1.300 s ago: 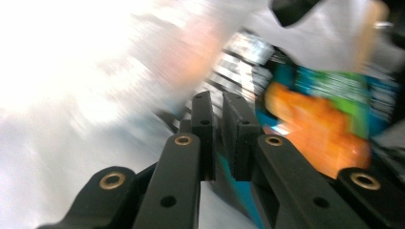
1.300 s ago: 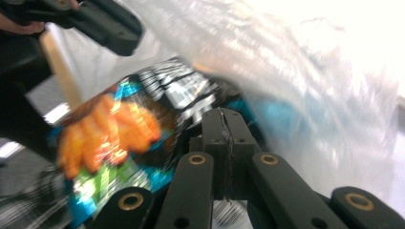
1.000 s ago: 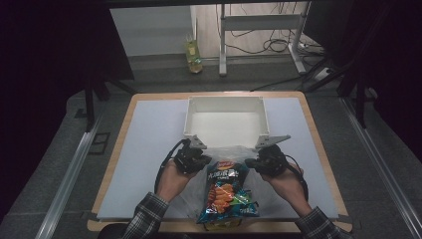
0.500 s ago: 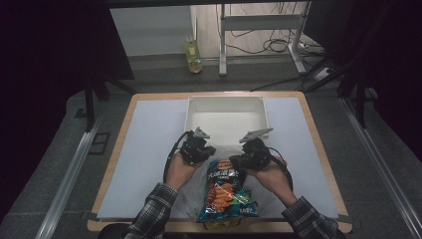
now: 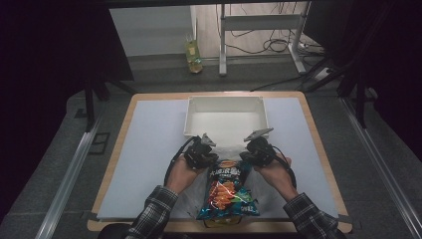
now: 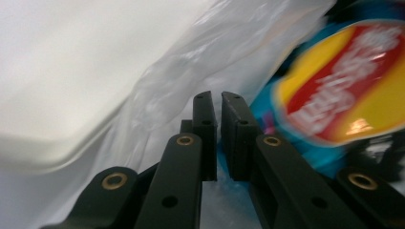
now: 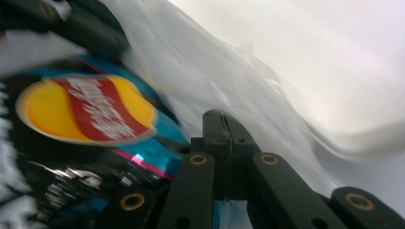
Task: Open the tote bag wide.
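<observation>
Pale worktop (image 5: 149,149) carried the chip bag (image 5: 226,191) at lower centre, inside a clear plastic bag (image 5: 225,149). My left tongs (image 6: 219,102) stood slightly parted beside the film; my right tongs (image 7: 223,125) were clenched on it. I judged both should pinch film only, pulling evenly.

The snack bag (image 5: 227,191) carries a yellow oval logo (image 6: 353,86) with a red band bearing white characters; motion blur renders them unreadable. No other legible text, numbers or signs.

beyond my table (image 5: 149,149): one yellow-green bottle (image 5: 194,56) on the floor, one white metal stand (image 5: 259,30), loose black cables (image 5: 259,47) behind it.
</observation>
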The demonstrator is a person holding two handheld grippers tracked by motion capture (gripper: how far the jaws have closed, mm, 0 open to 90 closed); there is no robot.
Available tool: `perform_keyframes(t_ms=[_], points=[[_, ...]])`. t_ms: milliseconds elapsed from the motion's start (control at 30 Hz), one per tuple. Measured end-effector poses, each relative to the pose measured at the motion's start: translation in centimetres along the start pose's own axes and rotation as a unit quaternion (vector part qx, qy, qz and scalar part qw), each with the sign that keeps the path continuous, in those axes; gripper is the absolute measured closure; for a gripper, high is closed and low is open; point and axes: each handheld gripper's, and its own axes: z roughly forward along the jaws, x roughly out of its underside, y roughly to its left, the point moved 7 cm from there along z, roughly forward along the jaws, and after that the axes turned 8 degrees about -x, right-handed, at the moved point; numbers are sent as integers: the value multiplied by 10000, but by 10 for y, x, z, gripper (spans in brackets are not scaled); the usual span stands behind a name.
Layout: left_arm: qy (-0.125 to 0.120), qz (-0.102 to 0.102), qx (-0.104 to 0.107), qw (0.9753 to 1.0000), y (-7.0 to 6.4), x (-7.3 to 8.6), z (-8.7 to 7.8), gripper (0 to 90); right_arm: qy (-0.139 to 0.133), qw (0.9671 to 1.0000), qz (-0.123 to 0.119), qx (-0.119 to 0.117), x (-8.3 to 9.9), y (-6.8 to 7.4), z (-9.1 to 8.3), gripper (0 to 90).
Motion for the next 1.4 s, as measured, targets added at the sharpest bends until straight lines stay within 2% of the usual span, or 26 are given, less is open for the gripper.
perform_keyframes(t_ms=[33, 100, 200, 267, 333, 400, 500, 633, 700, 800, 900, 1033, 1100, 1200, 1300, 1400], points=[[67, 25, -103, 9999, 3, 3, 1, 844, 6, 10000, 40, 11, 3, -3, 0, 891], [218, 168, -486, 9984, 10, 9, 5, 851, 51, 9999, 45, 115, 8, -9, 0, 891], [336, 111, -481, 9982, 15, 18, 9, 855, 116, 9997, 69, 193, 15, -15, 0, 892], [447, 174, -506, 9976, 18, 26, 12, 857, 161, 9996, 83, 232, 20, -19, 1, 892], [365, 0, -410, 9985, 19, 29, 10, 861, 199, 9994, 89, 281, 24, -21, 0, 892], [376, 28, -363, 9986, 21, 33, 7, 864, 270, 9989, 59, 372, 30, -25, 0, 892], [371, -87, -270, 9989, 24, 38, 4, 863, 278, 9989, 164, 345, 36, -28, 1, 893], [229, -399, -137, 9988, 31, 46, 0, 873, 297, 9984, 223, 430, 45, -35, -2, 893], [219, -415, -89, 9989, 33, 50, -2, 876, 335, 9975, 205, 588, 49, -41, -4, 894], [186, -470, -35, 9987, 34, 53, -4, 877, 270, 9967, 357, 672, 56, -53, -13, 894], [137, -596, 44, 9981, 35, 57, -6, 875, 141, 9972, 546, 494, 61, -53, -17, 894], [118, -677, -138, 9975, 44, 63, -10, 874, 72, 9981, 594, 118, 64, -40, -14, 893], [145, -760, -162, 9969, 48, 65, -12, 878, 58, 9983, 580, 51, 64, -36, -13, 893], [298, -801, -206, 9961, 51, 69, -16, 882, 59, 9984, 565, 23, 64, -35, -13, 893], [277, -948, -300, 9947, 57, 73, -19, 887, 33, 9984, 563, 31, 64, -37, -13, 893], [222, -963, -398, 9943, 63, 75, -20, 889, 56, 9986, 456, 268, 63, -41, -14, 893]])
